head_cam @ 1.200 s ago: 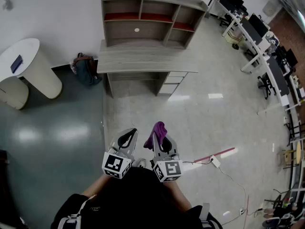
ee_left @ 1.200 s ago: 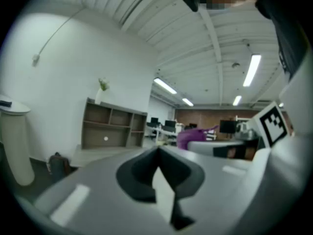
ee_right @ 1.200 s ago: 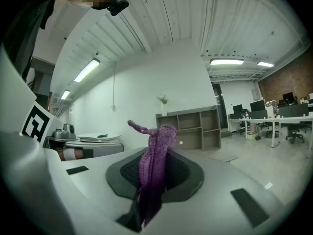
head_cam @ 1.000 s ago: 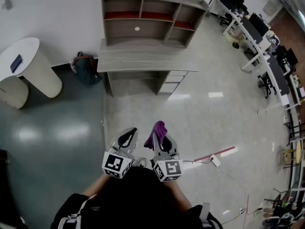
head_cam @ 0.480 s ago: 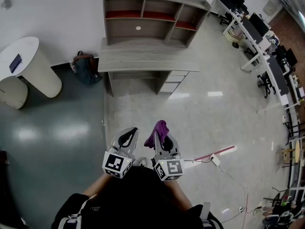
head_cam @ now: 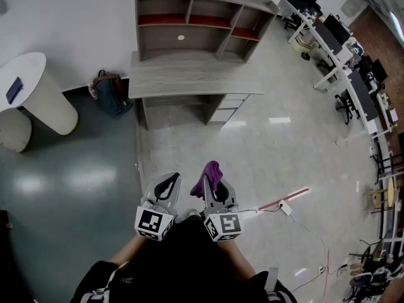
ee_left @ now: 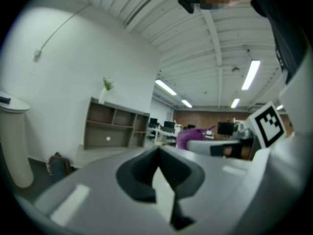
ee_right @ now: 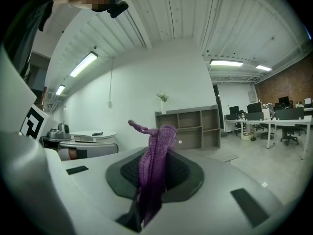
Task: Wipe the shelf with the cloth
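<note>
A grey wooden shelf unit (head_cam: 196, 21) with open compartments stands on a desk (head_cam: 192, 81) against the far wall, well ahead of both grippers. My right gripper (head_cam: 213, 182) is shut on a purple knitted cloth (head_cam: 207, 176), which sticks up between the jaws (ee_right: 154, 165). My left gripper (head_cam: 165, 186) hangs beside it, jaws shut with nothing between them (ee_left: 159, 180). Both are held close to the person's body, above the floor. The shelf (ee_right: 193, 129) shows small in the right gripper view, and the shelf (ee_left: 115, 129) likewise in the left gripper view.
A round white table (head_cam: 35, 93) stands at the left, and a dark backpack (head_cam: 110, 93) leans by the desk. Office desks with monitors and chairs (head_cam: 334, 49) line the right side. A power strip and cable (head_cam: 287, 208) lie on the floor to the right.
The view has shifted slightly; the grippers keep the same pose, cloth still held by the right one.
</note>
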